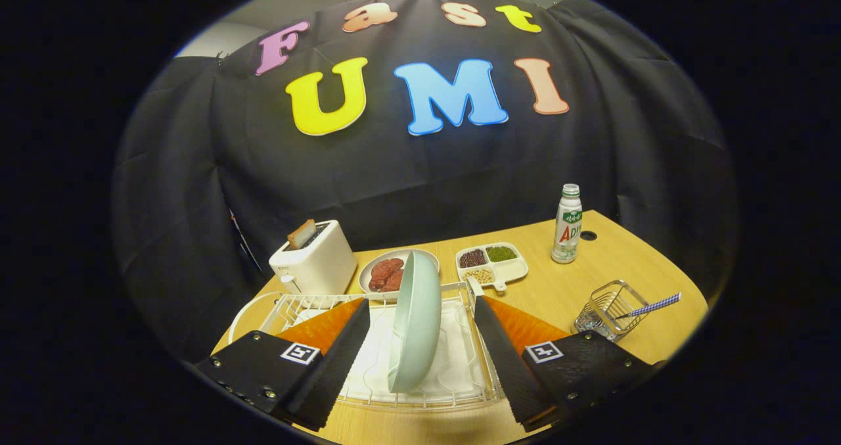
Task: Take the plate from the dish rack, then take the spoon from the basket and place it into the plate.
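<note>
The gripper (pixel 420 350) is spread wide with nothing held; its two dark ribbed fingers (pixel 332 363) occupy the lower left and lower right of the frame. The pale green plate (pixel 415 323) stands on edge in the white wire dish rack (pixel 460 392), at lower centre of the frame, between the fingers and touching neither. Its rim runs away from the camera along the finger direction, so the two faces look toward the left and right fingers; closing the fingers should therefore pinch the plate across its thickness. The plate sits roughly midway, perhaps slightly nearer the left finger. The blue-checked spoon (pixel 650 305) lies in the small wire basket (pixel 608 317) at right centre, beyond the right finger and well apart from the rack. The plate has not yet been lifted.
</note>
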### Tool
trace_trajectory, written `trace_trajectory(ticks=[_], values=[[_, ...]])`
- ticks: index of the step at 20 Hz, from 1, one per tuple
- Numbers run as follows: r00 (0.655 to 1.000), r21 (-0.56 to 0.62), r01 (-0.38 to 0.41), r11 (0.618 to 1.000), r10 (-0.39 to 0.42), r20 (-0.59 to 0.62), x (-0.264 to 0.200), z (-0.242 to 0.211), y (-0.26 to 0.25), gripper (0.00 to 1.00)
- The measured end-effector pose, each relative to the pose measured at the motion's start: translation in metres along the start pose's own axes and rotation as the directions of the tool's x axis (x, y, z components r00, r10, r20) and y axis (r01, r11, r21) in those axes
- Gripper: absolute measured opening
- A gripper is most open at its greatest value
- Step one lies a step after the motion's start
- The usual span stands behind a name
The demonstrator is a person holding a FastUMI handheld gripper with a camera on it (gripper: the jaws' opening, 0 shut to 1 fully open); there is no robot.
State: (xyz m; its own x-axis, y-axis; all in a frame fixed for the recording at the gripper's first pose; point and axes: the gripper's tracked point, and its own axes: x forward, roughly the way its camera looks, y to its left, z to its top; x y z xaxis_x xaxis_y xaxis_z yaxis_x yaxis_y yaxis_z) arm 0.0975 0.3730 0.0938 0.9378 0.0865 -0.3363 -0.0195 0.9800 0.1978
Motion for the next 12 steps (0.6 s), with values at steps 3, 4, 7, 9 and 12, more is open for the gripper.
trace_trajectory(ticks=[3,4,7,9,12], values=[[0.998,0.031,0.009,0.999,-0.006,-0.070,0.027,-0.016,0.001,0.87],[0.996,0.037,0.002,0.999,0.001,-0.094,0.035,-0.023,0.004,0.87],[0.985,0.051,-0.011,0.999,0.019,-0.169,0.049,-0.041,0.008,0.87],[0.980,0.063,-0.023,0.998,0.035,-0.198,0.056,-0.048,0.011,0.87],[0.974,0.060,-0.017,0.998,0.030,-0.225,0.064,-0.056,0.015,0.69]])
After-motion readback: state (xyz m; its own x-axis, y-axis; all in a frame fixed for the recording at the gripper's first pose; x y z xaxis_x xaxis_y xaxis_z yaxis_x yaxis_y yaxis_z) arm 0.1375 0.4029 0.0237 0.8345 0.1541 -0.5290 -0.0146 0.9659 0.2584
